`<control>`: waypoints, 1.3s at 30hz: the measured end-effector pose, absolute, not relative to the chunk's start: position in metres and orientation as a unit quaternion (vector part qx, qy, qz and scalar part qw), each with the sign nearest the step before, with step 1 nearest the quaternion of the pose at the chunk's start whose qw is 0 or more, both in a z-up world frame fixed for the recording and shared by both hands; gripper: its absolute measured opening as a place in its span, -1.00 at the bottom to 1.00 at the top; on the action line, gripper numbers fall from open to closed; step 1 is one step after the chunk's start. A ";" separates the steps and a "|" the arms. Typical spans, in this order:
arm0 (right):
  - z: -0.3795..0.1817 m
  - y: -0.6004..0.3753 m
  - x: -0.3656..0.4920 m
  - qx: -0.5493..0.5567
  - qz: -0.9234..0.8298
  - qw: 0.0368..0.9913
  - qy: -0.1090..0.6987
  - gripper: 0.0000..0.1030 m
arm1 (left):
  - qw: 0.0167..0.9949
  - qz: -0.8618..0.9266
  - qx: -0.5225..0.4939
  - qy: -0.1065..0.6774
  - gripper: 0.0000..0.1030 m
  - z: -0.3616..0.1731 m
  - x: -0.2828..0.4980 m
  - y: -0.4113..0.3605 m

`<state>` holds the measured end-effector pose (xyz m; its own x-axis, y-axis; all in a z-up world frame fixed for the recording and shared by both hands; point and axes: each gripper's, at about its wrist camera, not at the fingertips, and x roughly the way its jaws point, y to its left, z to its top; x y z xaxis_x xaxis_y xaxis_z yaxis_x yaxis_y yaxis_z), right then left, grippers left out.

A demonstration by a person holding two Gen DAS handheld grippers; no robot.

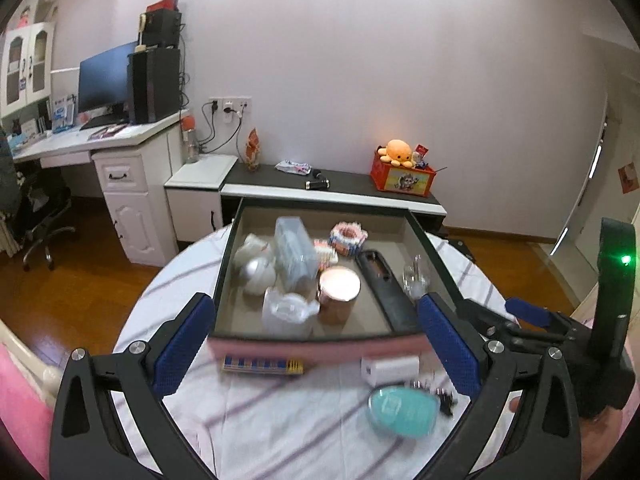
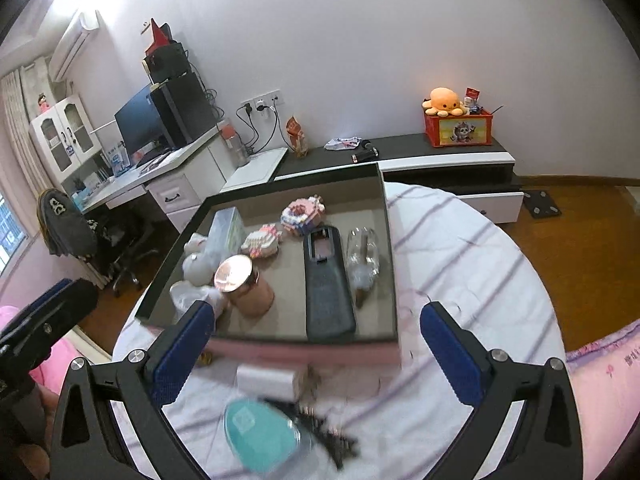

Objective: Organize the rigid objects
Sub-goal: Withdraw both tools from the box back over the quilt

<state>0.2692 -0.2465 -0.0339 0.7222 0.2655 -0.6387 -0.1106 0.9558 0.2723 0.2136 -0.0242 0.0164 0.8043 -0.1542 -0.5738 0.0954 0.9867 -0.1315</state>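
A shallow dark box with a pink front wall (image 1: 320, 346) (image 2: 304, 350) stands on the round striped table (image 1: 280, 420). It holds a copper can (image 1: 338, 292) (image 2: 244, 284), a black case (image 1: 384, 292) (image 2: 328, 284), a clear glass (image 1: 416, 276), a white ball (image 1: 260, 274), a clear box (image 1: 294, 252) and block models (image 1: 347, 238) (image 2: 300, 216). In front of the box lie a white block (image 1: 390, 369), a teal oval (image 1: 402, 410) (image 2: 260, 432) and a striped bar (image 1: 262, 365). My left gripper (image 1: 316, 344) and right gripper (image 2: 316, 348) are both open, holding nothing, just short of the box's front.
Small black bits (image 2: 332, 436) lie beside the teal oval. Behind the table a low dark cabinet (image 1: 344, 188) carries a red crate with an orange plush (image 1: 400, 176). A white desk with a monitor (image 1: 104, 80) and an office chair (image 1: 44, 216) stand left. Wooden floor surrounds the table.
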 end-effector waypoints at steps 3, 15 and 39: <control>-0.033 -0.249 0.249 0.114 0.102 0.922 0.357 1.00 | 0.946 -0.063 -0.050 0.315 1.00 0.009 0.195 -0.020; -0.032 -0.257 0.168 0.128 0.094 0.926 0.343 1.00 | 0.946 -0.050 -0.041 0.319 1.00 -0.005 0.125 -0.009; -0.066 -0.236 0.142 0.084 0.100 0.914 0.385 1.00 | 0.935 -0.052 -0.046 0.348 1.00 -0.042 0.101 0.000</control>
<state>0.1422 -0.2363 -0.0665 0.6833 0.2468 -0.6872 -0.1172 0.9660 0.2304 0.1006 0.0002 -0.0417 0.7520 -0.1291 -0.6464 0.0644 0.9903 -0.1228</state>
